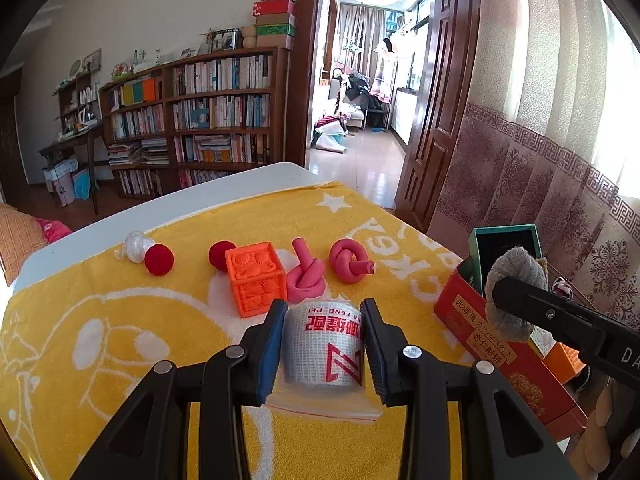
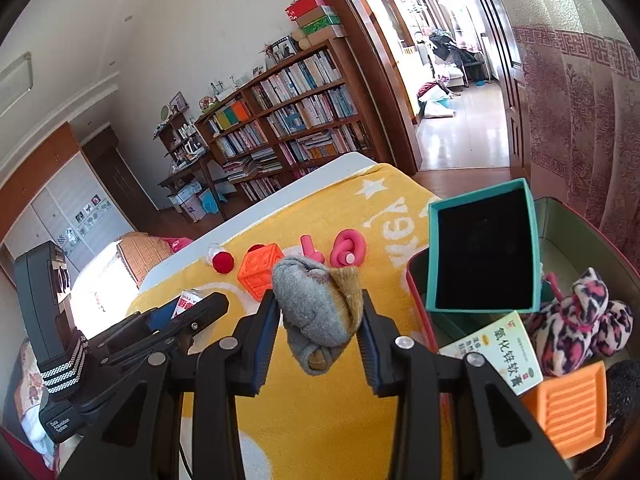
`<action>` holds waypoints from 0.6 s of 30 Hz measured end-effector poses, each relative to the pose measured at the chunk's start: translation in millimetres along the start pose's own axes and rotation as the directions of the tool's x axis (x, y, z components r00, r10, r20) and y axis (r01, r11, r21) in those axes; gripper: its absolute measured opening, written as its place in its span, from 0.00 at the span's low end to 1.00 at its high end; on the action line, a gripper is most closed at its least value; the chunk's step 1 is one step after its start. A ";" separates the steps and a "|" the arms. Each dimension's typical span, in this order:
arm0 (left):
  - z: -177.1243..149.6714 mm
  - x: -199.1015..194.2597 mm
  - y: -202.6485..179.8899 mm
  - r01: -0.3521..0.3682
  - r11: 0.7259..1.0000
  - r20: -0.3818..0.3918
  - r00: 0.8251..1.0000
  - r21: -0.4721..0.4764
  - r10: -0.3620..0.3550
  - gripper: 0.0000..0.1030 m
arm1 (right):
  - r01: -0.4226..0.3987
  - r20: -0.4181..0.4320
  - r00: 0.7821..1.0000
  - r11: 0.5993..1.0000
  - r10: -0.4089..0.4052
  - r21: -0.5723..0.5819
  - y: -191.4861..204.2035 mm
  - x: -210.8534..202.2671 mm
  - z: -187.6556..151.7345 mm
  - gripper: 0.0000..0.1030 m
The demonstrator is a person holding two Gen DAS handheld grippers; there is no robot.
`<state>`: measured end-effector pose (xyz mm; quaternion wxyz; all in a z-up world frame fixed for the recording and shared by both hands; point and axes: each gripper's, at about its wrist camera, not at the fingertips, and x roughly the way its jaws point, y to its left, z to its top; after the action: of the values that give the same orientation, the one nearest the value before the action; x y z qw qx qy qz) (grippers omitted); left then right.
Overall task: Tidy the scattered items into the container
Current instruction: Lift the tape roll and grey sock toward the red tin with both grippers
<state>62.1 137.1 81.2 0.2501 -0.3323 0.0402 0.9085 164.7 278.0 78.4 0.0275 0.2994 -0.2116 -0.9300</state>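
Note:
My left gripper (image 1: 325, 340) is shut on a white mesh tape roll (image 1: 324, 344) with red print, held above the yellow towel (image 1: 120, 340). My right gripper (image 2: 319, 316) is shut on a rolled grey and tan sock (image 2: 320, 308), lifted beside the red tin container (image 2: 416, 276). The same sock (image 1: 516, 280) and the tin (image 1: 492, 344) show at the right of the left wrist view. On the towel lie two red balls (image 1: 159, 259), an orange cube (image 1: 256, 278), two pink knotted tubes (image 1: 349, 261) and a clear wrapped item (image 1: 135, 246).
The tin holds a teal box (image 2: 482, 248) with black lining, a leopard-print plush (image 2: 580, 328), a green-lettered medicine box (image 2: 504, 350) and an orange ribbed piece (image 2: 572, 408). The white table (image 1: 160, 208) ends just behind the towel. A patterned curtain (image 1: 560, 160) hangs to the right.

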 end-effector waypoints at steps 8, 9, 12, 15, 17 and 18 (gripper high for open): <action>-0.3 -0.1 -36.4 0.066 0.997 -0.009 0.998 0.036 -0.065 0.38 | 0.035 0.050 0.998 0.999 -0.036 0.025 -29.6 -30.8 0.5 0.40; -0.5 -0.1 -41.8 0.074 0.996 -0.011 0.997 0.044 -0.073 0.38 | 0.045 0.058 0.997 0.999 -0.047 0.031 -35.3 -36.2 0.6 0.40; -1.6 -0.7 -58.0 0.103 0.992 -0.014 0.995 0.068 -0.102 0.38 | 0.079 0.091 0.992 0.995 -0.083 0.054 -53.3 -55.0 2.9 0.40; -1.4 0.0 -74.4 0.131 0.987 -0.018 0.991 0.088 -0.130 0.38 | 0.115 0.130 0.984 0.990 -0.125 0.084 -72.5 -75.9 6.9 0.40; -1.2 -0.1 -85.2 0.153 0.983 -0.022 0.988 0.098 -0.152 0.38 | 0.138 0.149 0.977 0.985 -0.152 0.101 -83.7 -87.1 8.8 0.40; -0.7 0.2 -89.9 0.165 0.981 -0.024 0.986 0.102 -0.163 0.38 | 0.150 0.157 0.974 0.983 -0.165 0.108 -88.9 -92.5 9.5 0.40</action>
<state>105.7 215.4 88.9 0.3408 -0.3281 0.0618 0.8788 241.8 378.8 99.3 -0.0784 0.2381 -0.2328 -0.9397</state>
